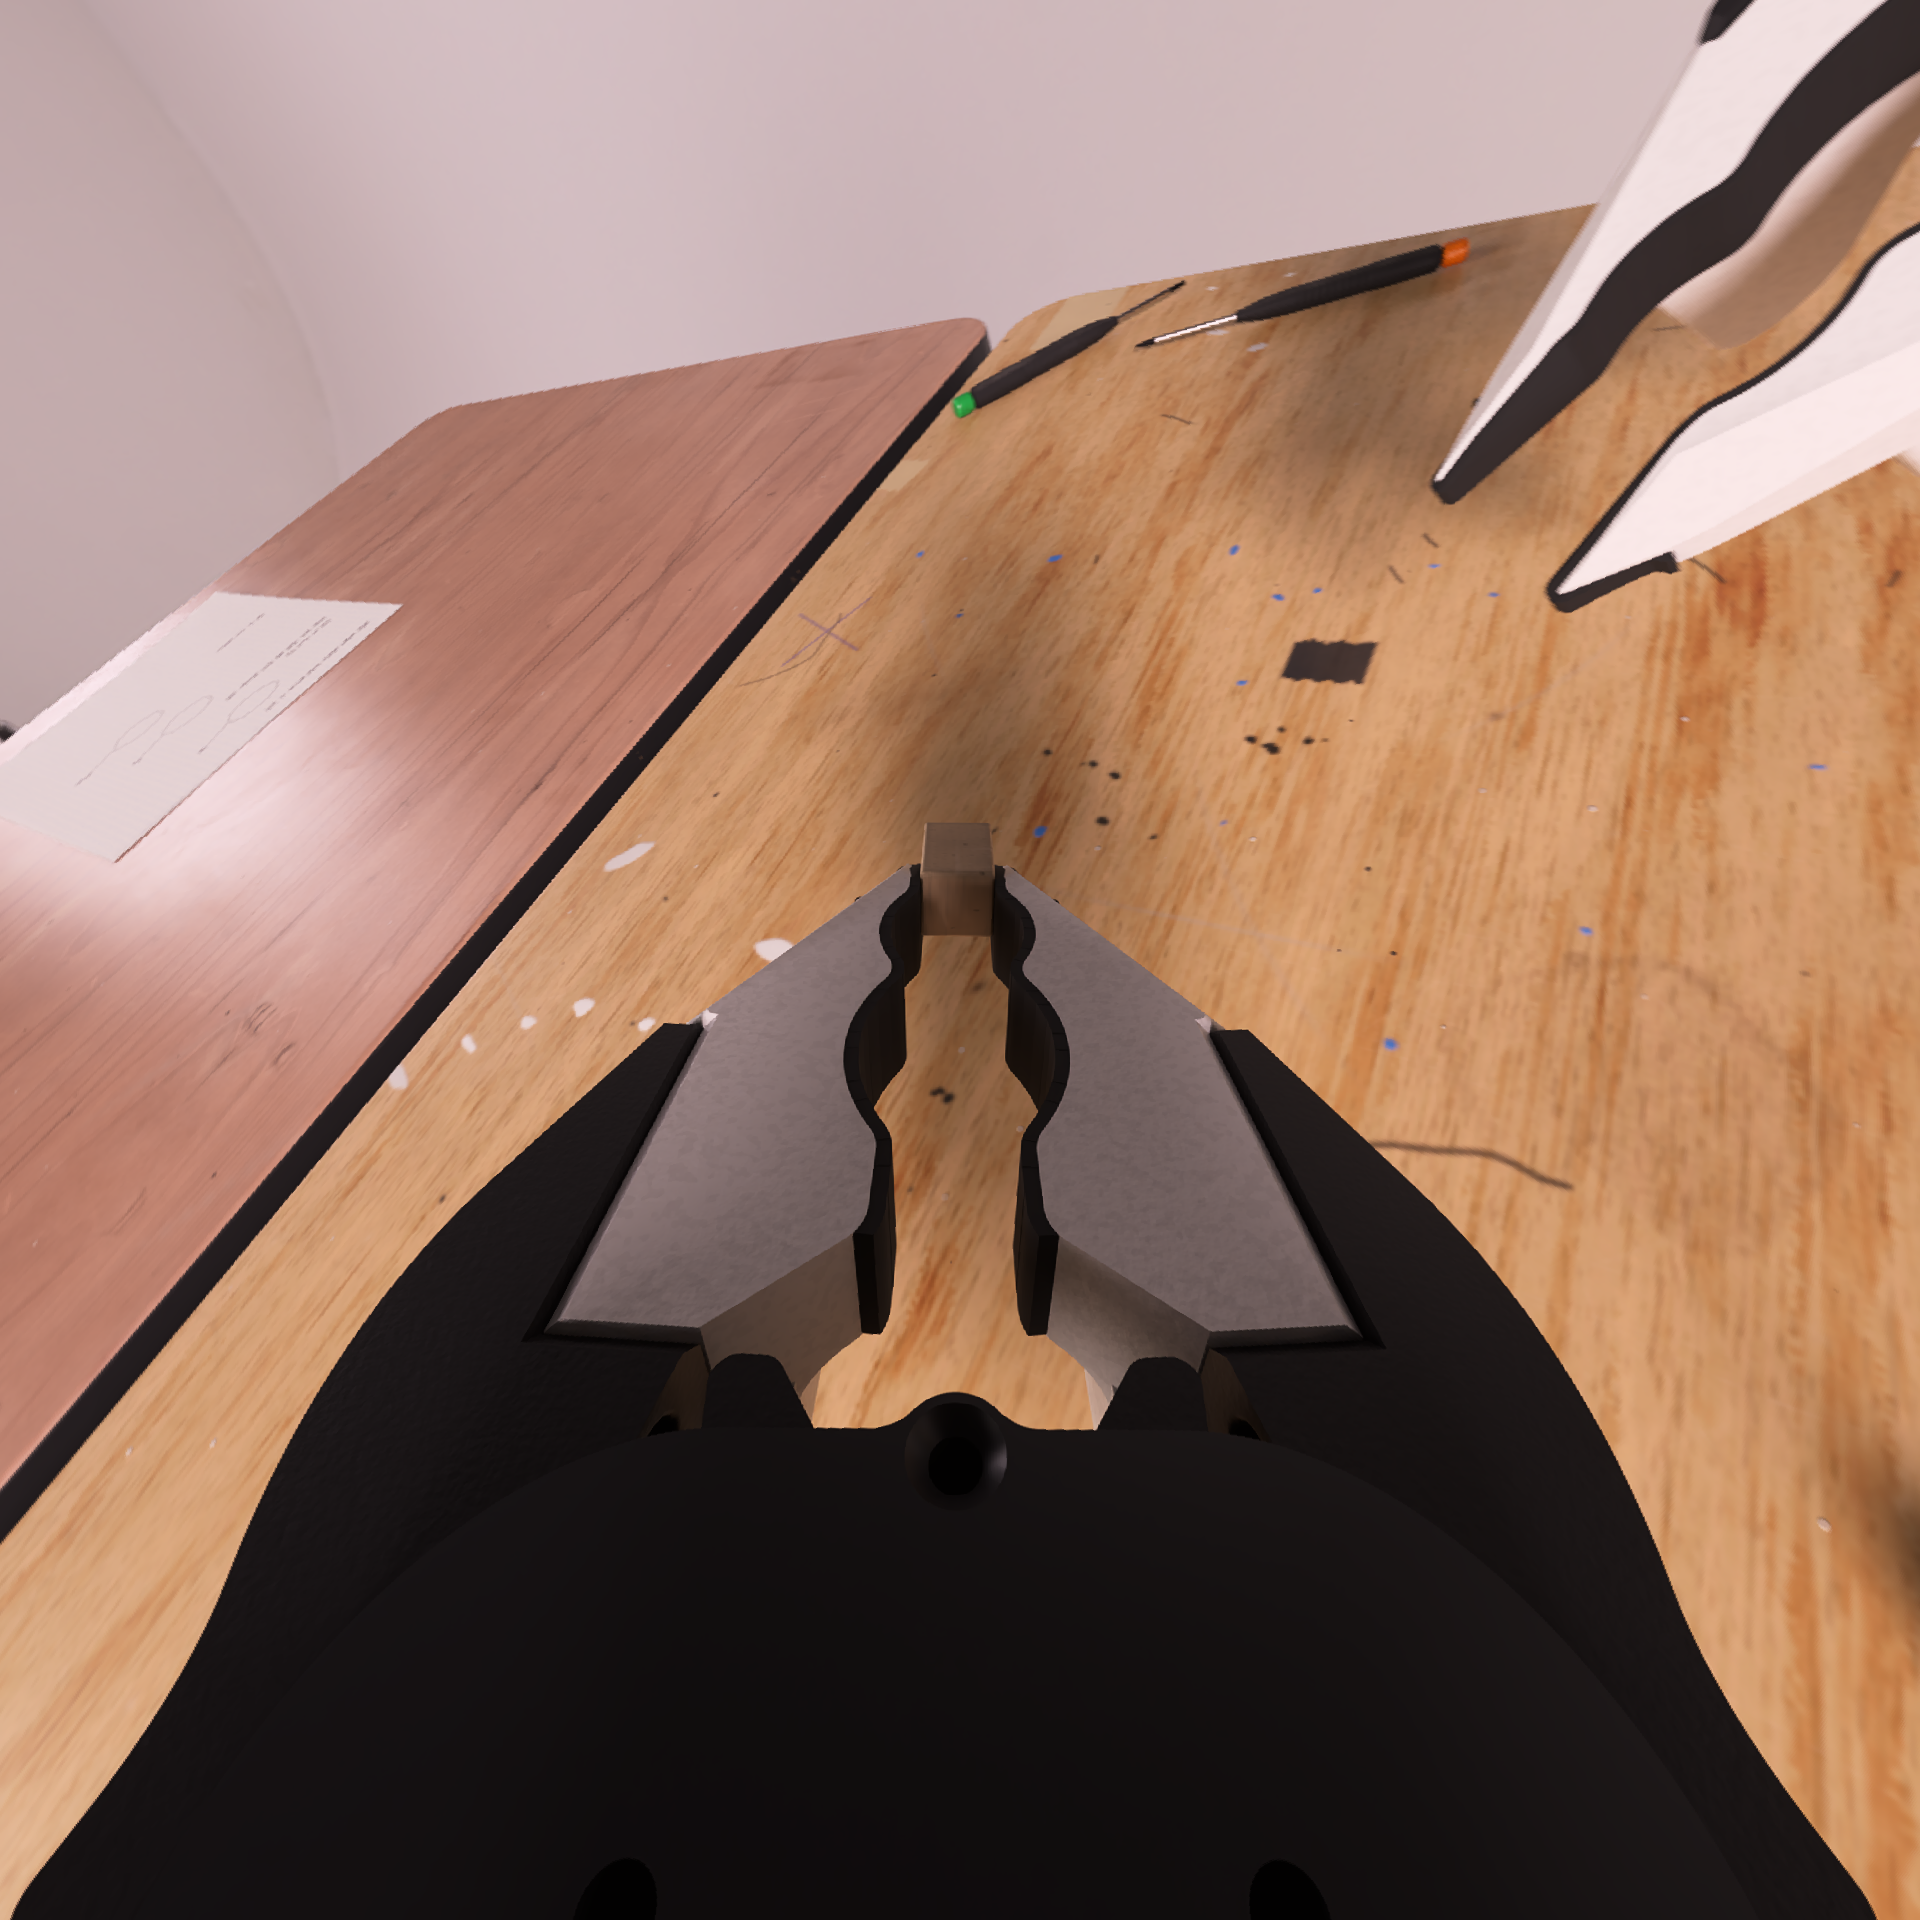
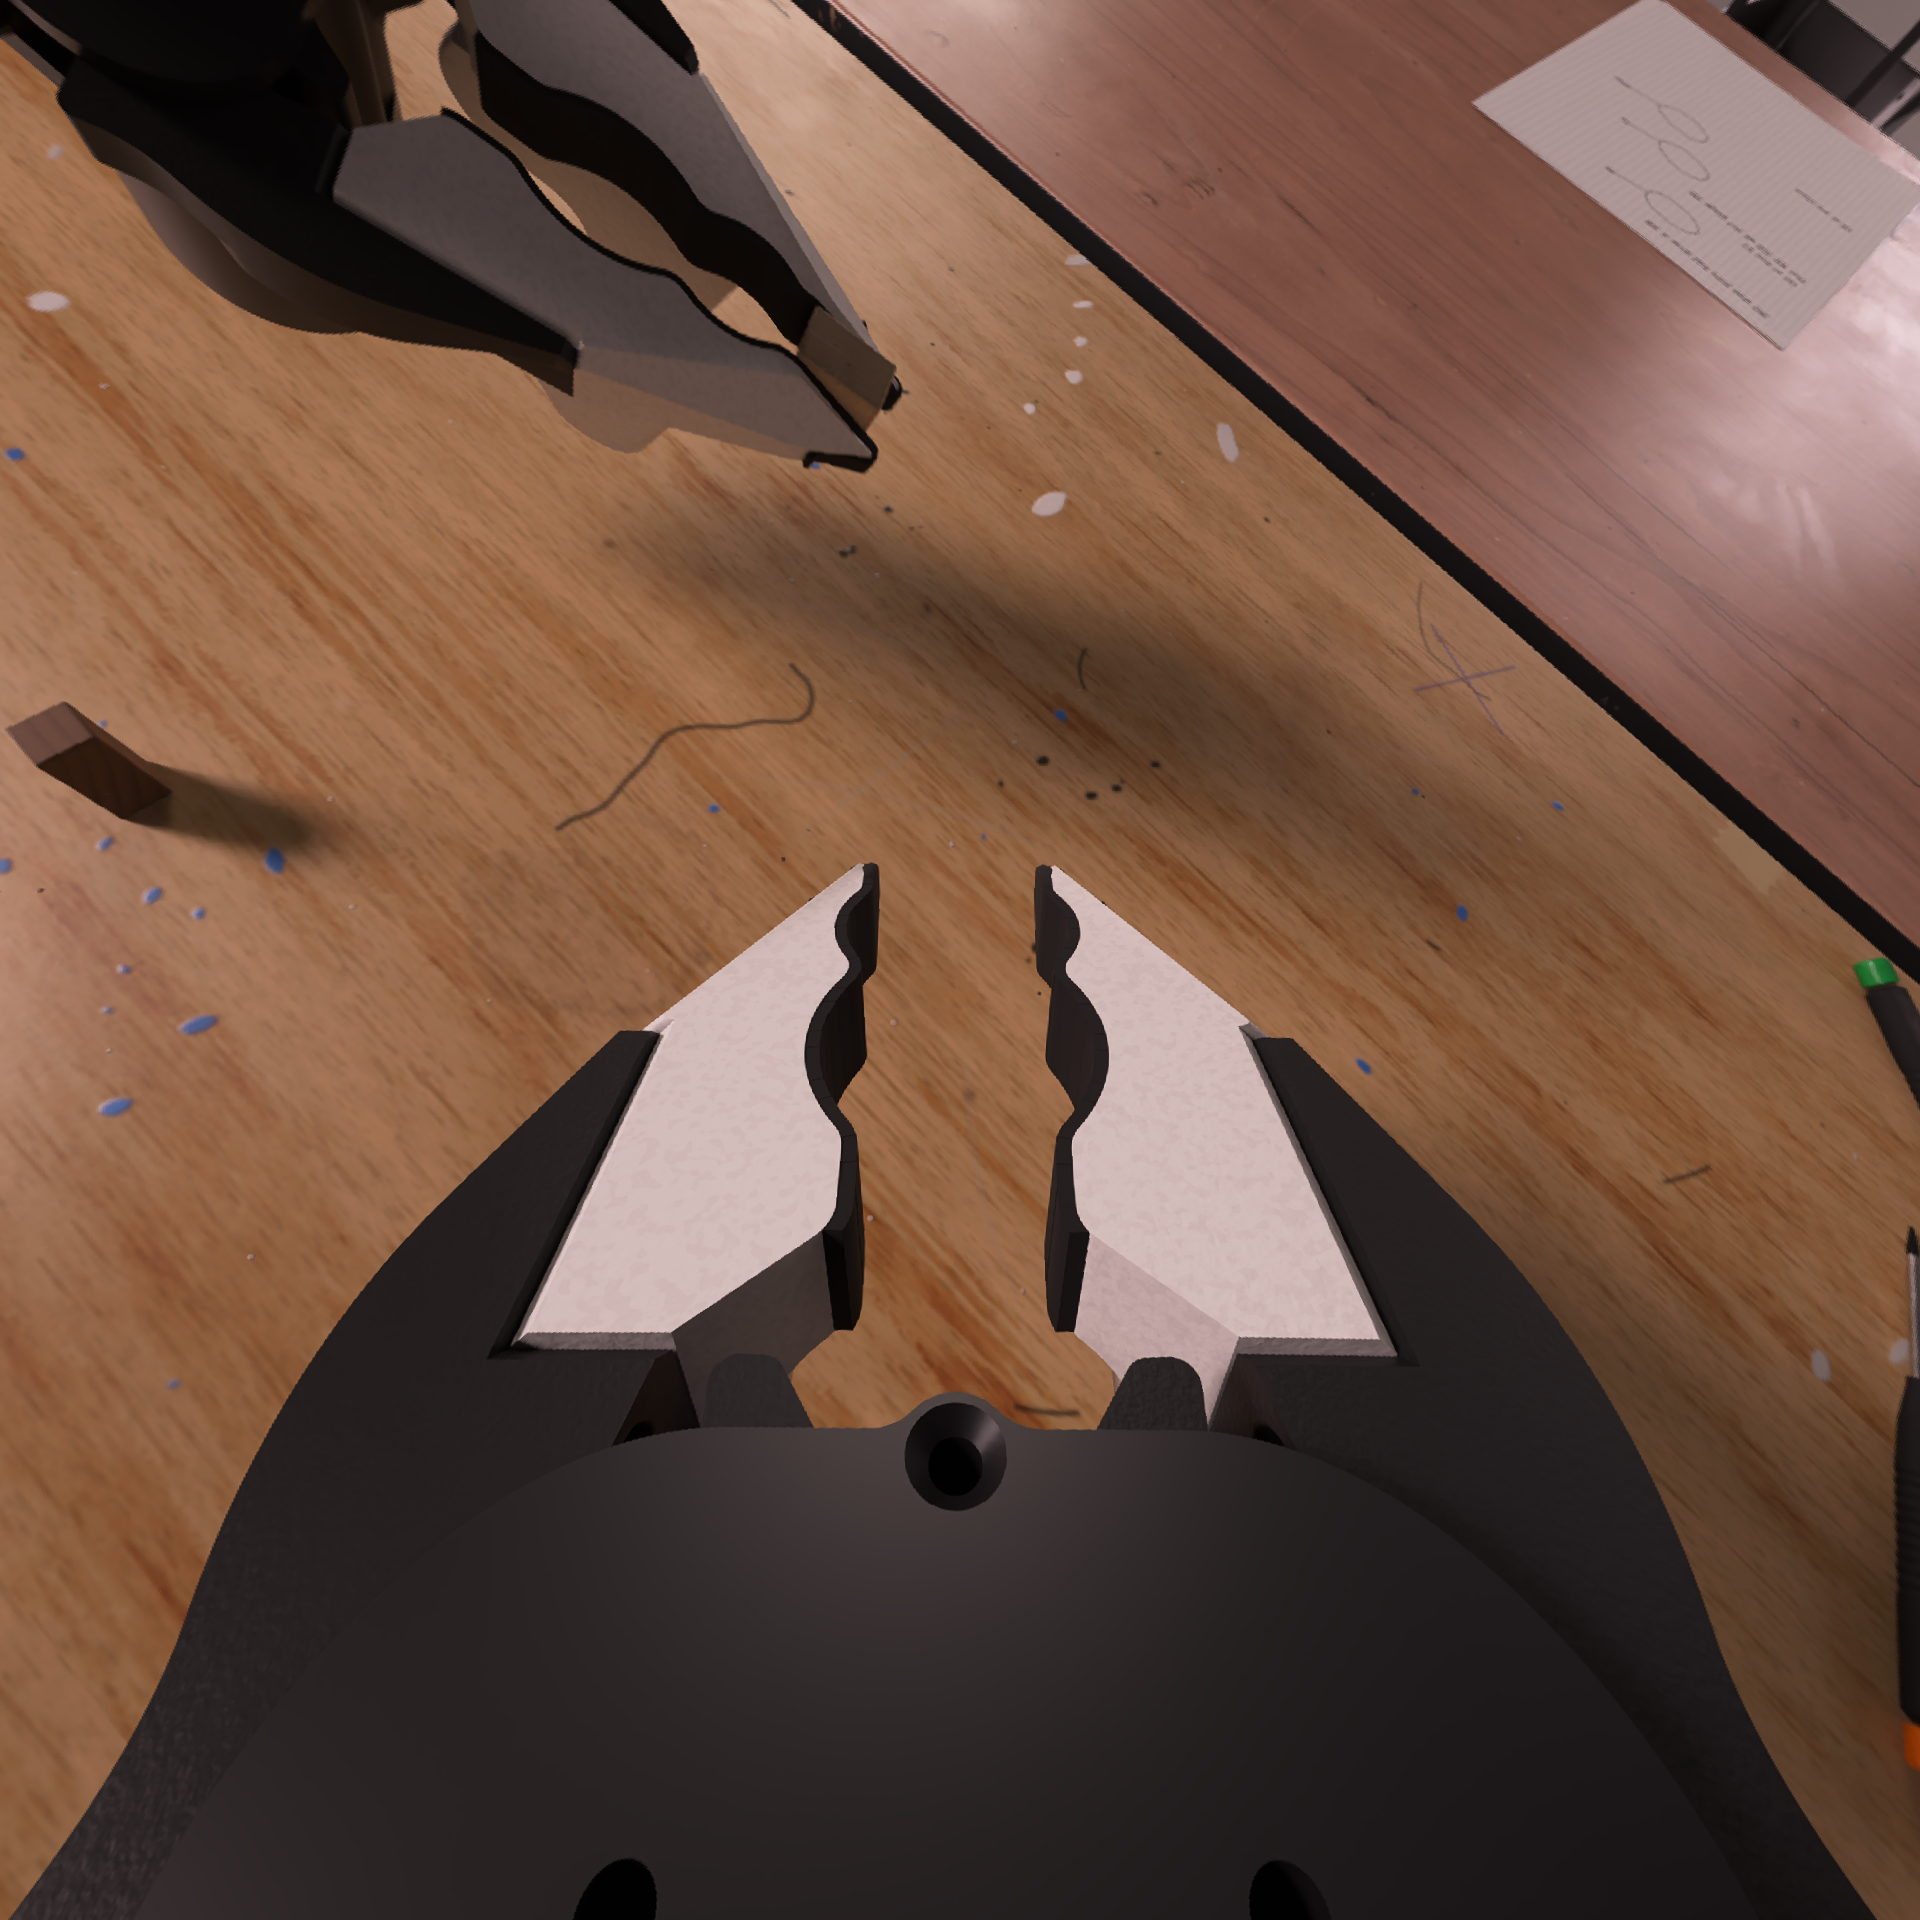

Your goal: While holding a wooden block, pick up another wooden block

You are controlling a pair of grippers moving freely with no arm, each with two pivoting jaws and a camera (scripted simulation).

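Note:
My left gripper (image 1: 957, 891) is shut on a small pale wooden block (image 1: 957, 878) at its fingertips and holds it above the light wooden table (image 1: 1351, 1039). In the right wrist view the left gripper (image 2: 868, 405) shows at the top left with the pale block (image 2: 844, 358) between its tips. A second, dark brown wooden block (image 2: 88, 758) lies on the table at the far left of the right wrist view. My right gripper (image 2: 957, 883) is open and empty above the table, well to the right of the dark block. It also shows at the top right of the left wrist view (image 1: 1507, 540).
A reddish-brown table (image 1: 416, 727) with a white sheet of paper (image 1: 187, 717) adjoins the light table. Two black screwdrivers, one with a green cap (image 1: 1049, 358) and one with an orange cap (image 1: 1340, 286), lie near the far edge. Paint specks dot the table.

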